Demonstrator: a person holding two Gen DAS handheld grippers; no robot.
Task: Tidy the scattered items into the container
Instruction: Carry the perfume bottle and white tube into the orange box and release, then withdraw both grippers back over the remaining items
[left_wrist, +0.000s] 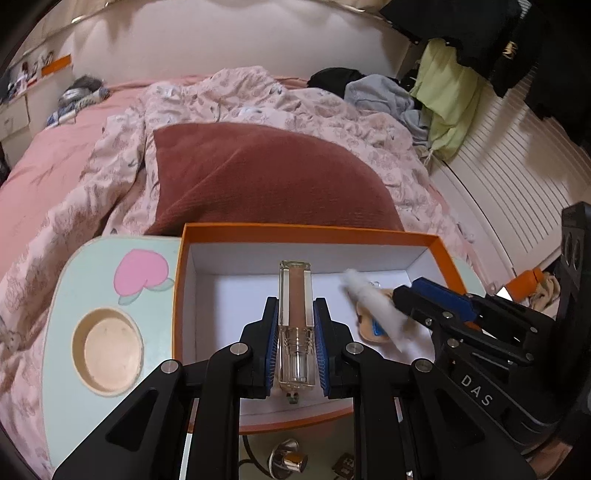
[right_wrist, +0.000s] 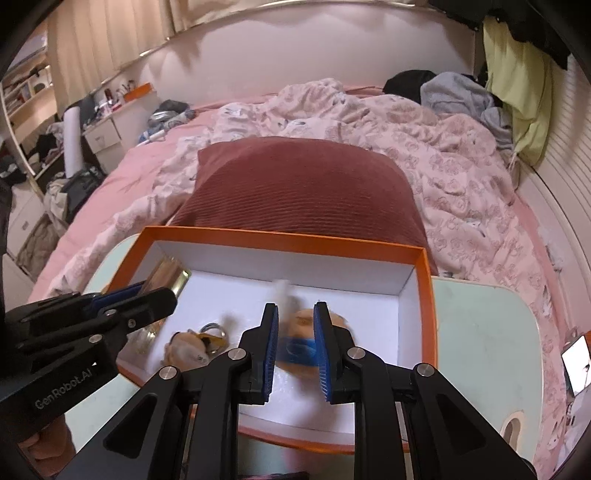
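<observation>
An orange box (left_wrist: 295, 229) with a white inside stands on a mint-green tray table (left_wrist: 66, 332). My left gripper (left_wrist: 295, 302) hangs over the box's middle, shut on a clear lip gloss tube (left_wrist: 295, 280) that points away from me. In the right wrist view my right gripper (right_wrist: 295, 306) is over the box (right_wrist: 280, 236) with its pads a little apart. A blurred tan plush charm (right_wrist: 299, 347) with a blue band and a white fluffy tail (left_wrist: 373, 306) is loose below them. A second small plush keyring (right_wrist: 188, 347) lies on the box floor to the left.
The table has a round cup recess (left_wrist: 107, 350) and a pink peach print (left_wrist: 140, 275). A dark red cushion (left_wrist: 266, 173) and a flowered quilt (left_wrist: 110, 177) lie behind the box. A small metal cap (left_wrist: 288, 458) lies on the table's near side. A lit phone (right_wrist: 576, 362) is at the far right.
</observation>
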